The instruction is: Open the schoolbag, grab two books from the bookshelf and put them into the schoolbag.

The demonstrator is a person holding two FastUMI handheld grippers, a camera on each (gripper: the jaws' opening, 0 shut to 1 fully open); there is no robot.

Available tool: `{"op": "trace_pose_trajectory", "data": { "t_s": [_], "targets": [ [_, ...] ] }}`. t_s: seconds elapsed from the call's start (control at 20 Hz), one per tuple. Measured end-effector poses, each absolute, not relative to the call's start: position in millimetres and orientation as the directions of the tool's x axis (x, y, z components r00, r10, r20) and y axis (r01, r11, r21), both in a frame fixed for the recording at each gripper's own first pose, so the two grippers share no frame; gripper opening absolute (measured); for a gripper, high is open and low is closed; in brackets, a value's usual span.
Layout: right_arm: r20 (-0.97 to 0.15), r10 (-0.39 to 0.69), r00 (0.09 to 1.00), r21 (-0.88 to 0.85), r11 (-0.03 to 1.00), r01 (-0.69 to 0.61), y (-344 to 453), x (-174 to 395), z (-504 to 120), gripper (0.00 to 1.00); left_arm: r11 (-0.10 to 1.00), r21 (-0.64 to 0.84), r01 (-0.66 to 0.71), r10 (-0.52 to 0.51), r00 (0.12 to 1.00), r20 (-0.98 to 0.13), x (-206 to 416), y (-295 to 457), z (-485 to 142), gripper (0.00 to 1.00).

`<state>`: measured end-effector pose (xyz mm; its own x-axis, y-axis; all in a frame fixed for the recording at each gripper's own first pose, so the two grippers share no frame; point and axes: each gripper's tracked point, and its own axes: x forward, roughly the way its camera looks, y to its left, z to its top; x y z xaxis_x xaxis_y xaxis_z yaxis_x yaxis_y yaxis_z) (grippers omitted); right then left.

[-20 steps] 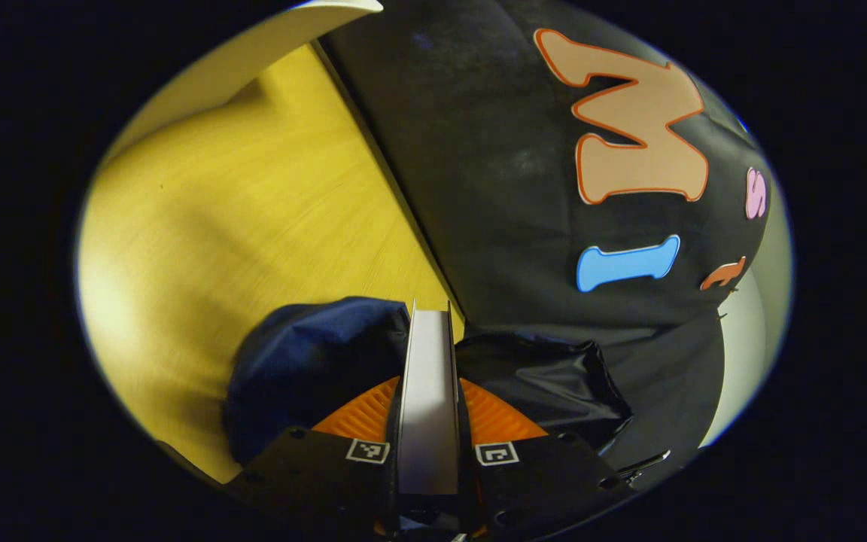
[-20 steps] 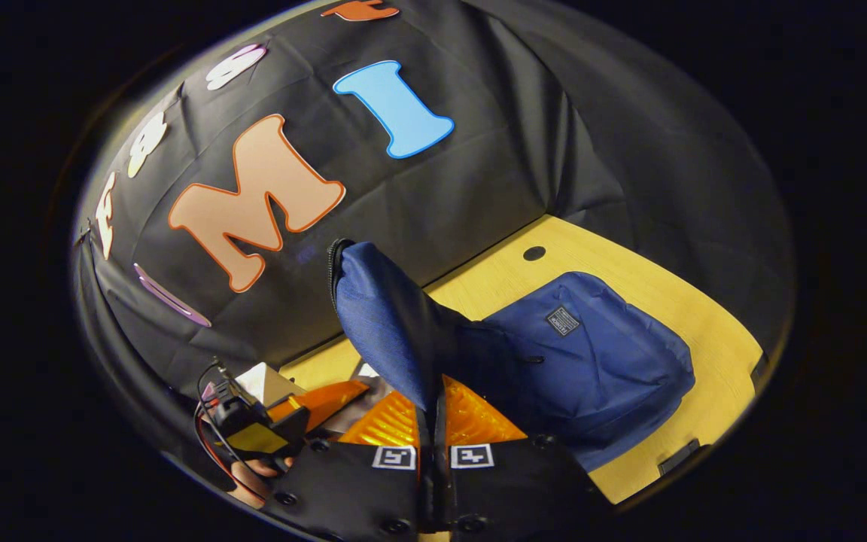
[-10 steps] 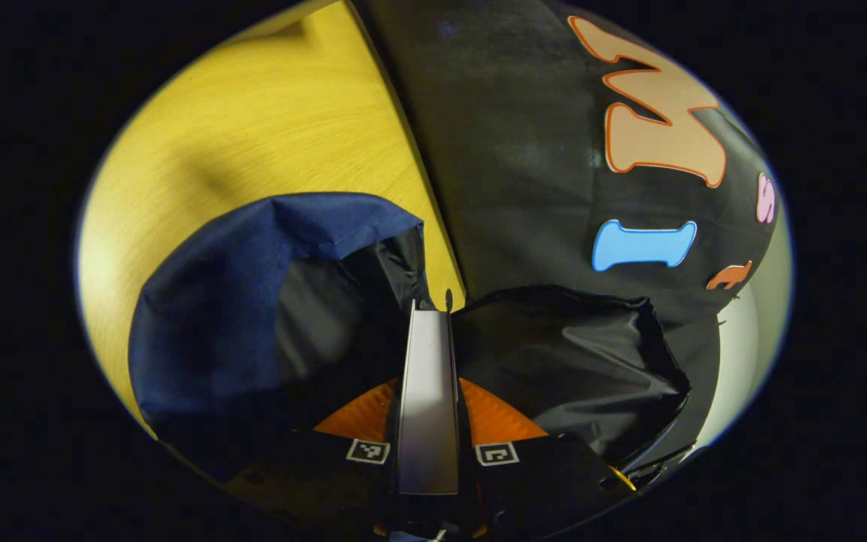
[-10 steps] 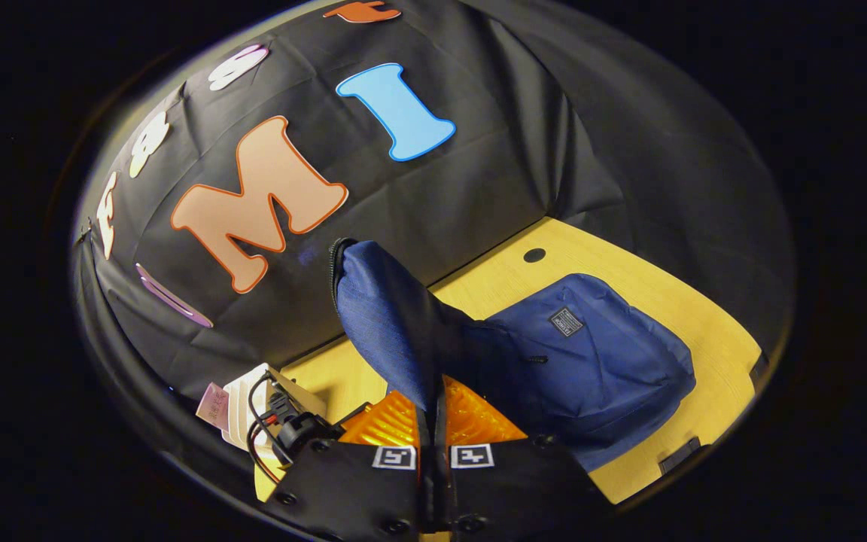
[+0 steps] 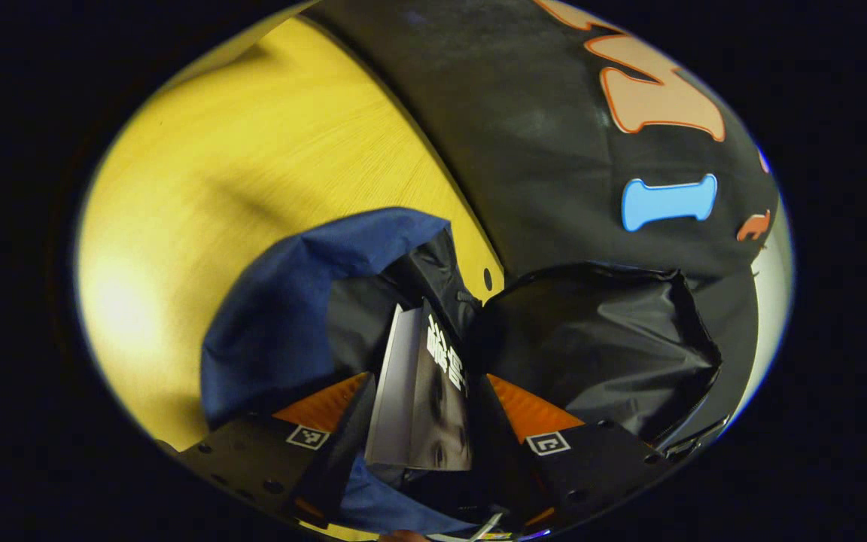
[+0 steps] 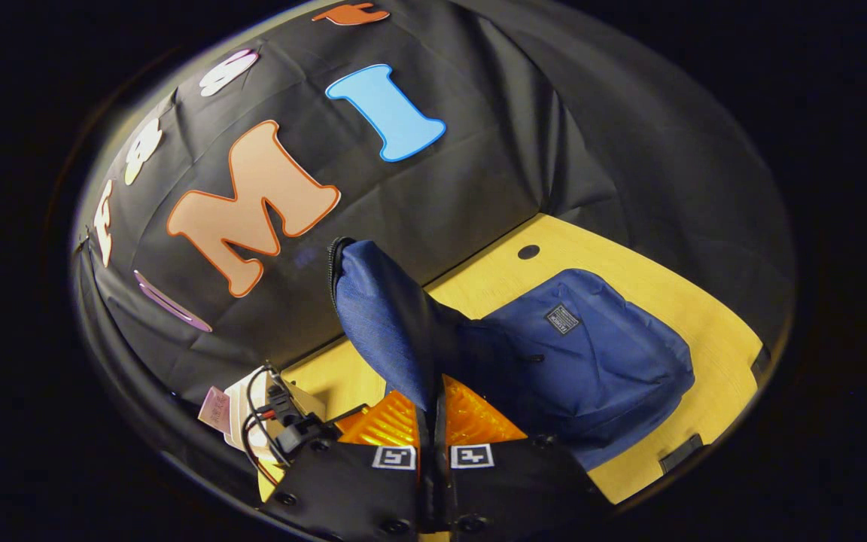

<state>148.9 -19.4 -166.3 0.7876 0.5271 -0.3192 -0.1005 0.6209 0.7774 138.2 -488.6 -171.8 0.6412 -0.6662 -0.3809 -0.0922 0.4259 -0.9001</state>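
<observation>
- L gripper [image 5: 420, 421] fingers have spread wide since 0.5 s ago; the book [image 5: 418, 399] they clamped then now sits loose between them, tilted, cover turned into view, no finger pressing on it.
- Book's far end is down in the schoolbag [image 6: 584, 361] mouth, black lining [image 5: 591, 346] on both sides.
- R gripper [image 6: 433, 421] unchanged: fingers together, pinching the bag's blue flap [image 6: 381, 316], holding it up.
- Bag lies on the yellow wood table [image 5: 253, 165], by the black cloth wall.
- Writing: white characters on book cover, too small to read; sewn label patch [image 6: 561, 318] on bag front, illegible.
</observation>
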Motion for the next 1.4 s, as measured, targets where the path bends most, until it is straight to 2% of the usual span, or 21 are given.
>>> {"op": "trace_pose_trajectory", "data": {
  "t_s": [0.05,0.15,0.3,0.45,0.55,0.6,0.65,0.7,0.85,1.0,1.15,1.3,1.4],
  "targets": [
    [-0.322,0.528,0.785,0.774,0.625,-0.103,-19,149,-168,0.03,0.442,-0.894,-0.072,-0.66,0.649,-0.379,139,-481,-165,0.81],
    [-0.322,0.534,0.782,0.776,0.622,-0.104,-18,149,-167,0.04,0.465,-0.885,-0.019,-0.674,0.641,-0.367,129,-463,-150,0.95],
    [-0.323,0.533,0.782,0.774,0.624,-0.106,-19,149,-167,0.03,0.546,-0.835,0.068,-0.667,0.638,-0.384,108,-419,-131,0.95],
    [-0.323,0.538,0.778,0.766,0.632,-0.119,-18,147,-168,0.04,0.712,-0.684,0.159,-0.612,0.618,-0.494,92,-352,-124,0.95],
    [-0.323,0.54,0.777,0.759,0.638,-0.128,-16,144,-167,0.03,0.776,-0.604,0.179,-0.567,0.617,-0.546,88,-301,-106,0.96],
    [-0.32,0.539,0.779,0.759,0.638,-0.129,-16,144,-167,0.03,0.8,-0.571,0.182,-0.543,0.625,-0.561,90,-275,-95,0.92],
    [-0.316,0.538,0.781,0.761,0.636,-0.13,-17,144,-167,0.03,0.825,-0.534,0.186,-0.514,0.641,-0.571,91,-247,-86,0.95],
    [-0.315,0.539,0.781,0.761,0.635,-0.132,-17,142,-168,0.03,0.851,-0.491,0.185,-0.474,0.673,-0.568,96,-218,-72,0.92],
    [-0.312,0.536,0.784,0.762,0.634,-0.131,-16,142,-169,0.04,0.933,-0.325,0.152,-0.311,0.795,-0.521,114,-126,-30,0.95],
    [-0.312,0.534,0.786,0.755,0.641,-0.136,-15,140,-171,0.03,0.978,-0.184,0.099,-0.181,0.843,-0.507,114,-49,-5,0.94],
    [-0.31,0.534,0.786,0.753,0.643,-0.139,-14,140,-172,0.03,0.996,-0.054,0.071,-0.089,0.774,-0.628,101,16,-12,0.94],
    [-0.305,0.529,0.792,0.755,0.641,-0.137,-14,139,-172,0.03,0.992,0.087,0.089,-0.003,0.715,-0.699,101,77,-23,0.95],
    [-0.302,0.525,0.795,0.759,0.637,-0.133,-15,139,-172,0.03,0.989,0.105,0.101,0.012,0.659,-0.752,109,100,-26,0.95]
  ]
}}
